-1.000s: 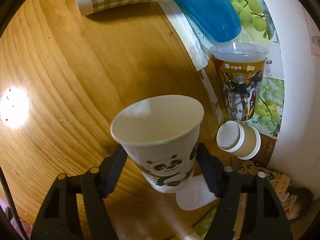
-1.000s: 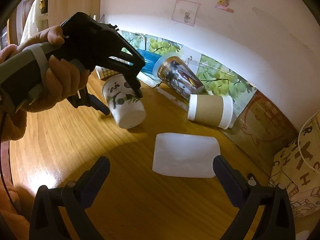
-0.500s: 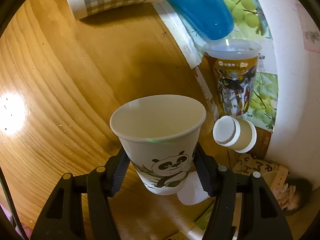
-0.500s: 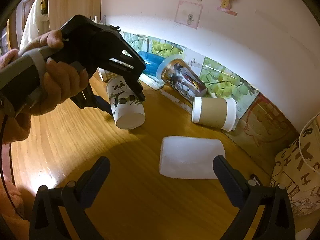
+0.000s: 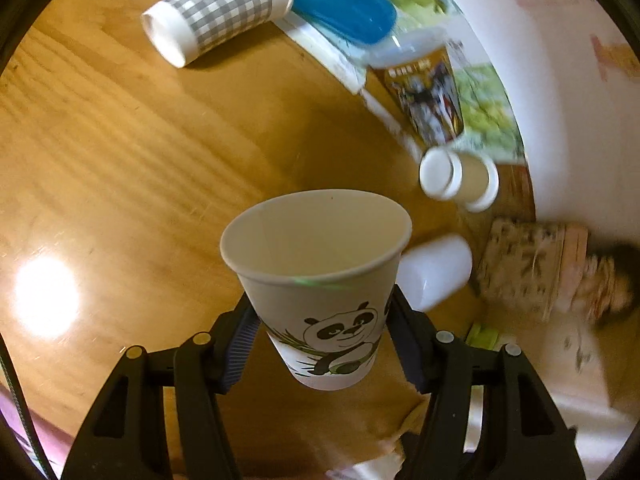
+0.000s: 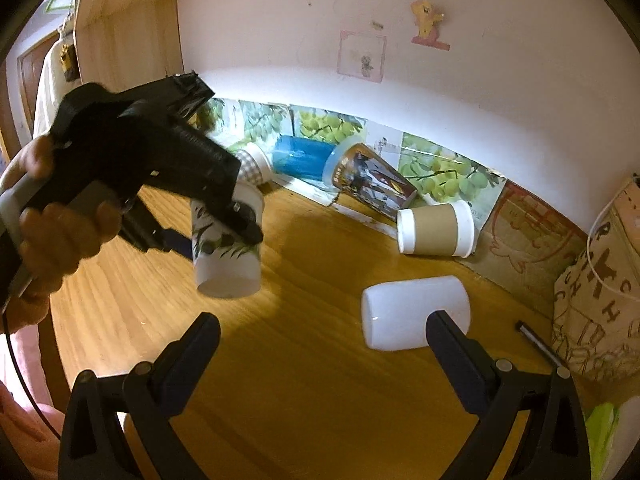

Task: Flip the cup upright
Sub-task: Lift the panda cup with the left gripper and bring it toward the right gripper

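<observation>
A: Bench?
B: The wooden bench (image 6: 320, 380) is bare beneath the load. I would advise lowering level and seating the base flat before release.
A: Cup?
B: The white panda-print paper cup (image 5: 320, 280) hangs mouth-up, slightly tilted, clear of the surface.
A: Grippers?
B: The left gripper (image 5: 320, 344), angled downward in hand, has its jaws pinching the cup wall. The right gripper (image 6: 320, 344) hovers low with jaws spread, holding nothing.
</observation>
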`<action>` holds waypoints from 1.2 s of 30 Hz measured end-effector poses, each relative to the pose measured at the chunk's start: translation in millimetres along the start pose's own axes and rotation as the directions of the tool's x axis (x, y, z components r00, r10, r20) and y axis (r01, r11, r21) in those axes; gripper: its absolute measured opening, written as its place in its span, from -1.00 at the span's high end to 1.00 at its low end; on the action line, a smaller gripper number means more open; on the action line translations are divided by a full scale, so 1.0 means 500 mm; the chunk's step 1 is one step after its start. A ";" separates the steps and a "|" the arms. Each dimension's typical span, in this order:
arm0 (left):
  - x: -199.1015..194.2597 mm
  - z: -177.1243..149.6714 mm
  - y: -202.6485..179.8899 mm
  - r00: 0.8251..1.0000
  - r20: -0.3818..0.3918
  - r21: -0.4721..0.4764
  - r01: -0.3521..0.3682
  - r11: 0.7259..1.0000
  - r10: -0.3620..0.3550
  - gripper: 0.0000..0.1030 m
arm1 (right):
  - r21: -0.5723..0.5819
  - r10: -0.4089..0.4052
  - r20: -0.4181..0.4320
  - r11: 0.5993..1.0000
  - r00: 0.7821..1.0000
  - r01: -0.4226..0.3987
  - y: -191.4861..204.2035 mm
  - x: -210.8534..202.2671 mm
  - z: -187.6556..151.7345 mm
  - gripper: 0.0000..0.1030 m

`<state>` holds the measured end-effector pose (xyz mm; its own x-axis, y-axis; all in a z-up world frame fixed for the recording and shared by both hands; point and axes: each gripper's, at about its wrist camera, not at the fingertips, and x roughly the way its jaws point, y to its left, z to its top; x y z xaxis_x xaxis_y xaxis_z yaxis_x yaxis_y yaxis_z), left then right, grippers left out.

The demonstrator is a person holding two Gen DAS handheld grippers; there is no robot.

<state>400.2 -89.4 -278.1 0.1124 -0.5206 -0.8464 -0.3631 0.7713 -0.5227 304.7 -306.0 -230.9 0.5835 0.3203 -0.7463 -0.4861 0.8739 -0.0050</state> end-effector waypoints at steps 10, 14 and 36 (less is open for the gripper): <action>-0.041 -0.133 0.041 0.980 -0.115 0.236 -0.130 0.963 0.161 -0.27 | 0.143 0.074 0.002 0.987 0.997 -0.074 0.092 -0.061 -0.039 -1.00; -0.058 -0.171 0.059 0.959 -0.137 0.345 -0.187 0.920 0.247 -0.27 | 0.190 0.104 -0.002 0.977 0.995 -0.101 0.145 -0.078 -0.061 -1.00; -0.040 -0.275 0.171 0.882 -0.207 0.592 -0.231 0.772 0.422 -0.28 | 0.386 0.040 -0.053 0.922 0.998 -0.017 0.367 -0.120 -0.190 -1.00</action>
<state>239.5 -63.3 -291.9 -0.2461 -0.2094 -0.9464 0.2411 0.9325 -0.2690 118.5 -199.7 -250.1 0.5281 0.3352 -0.7802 -0.2066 0.9419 0.2649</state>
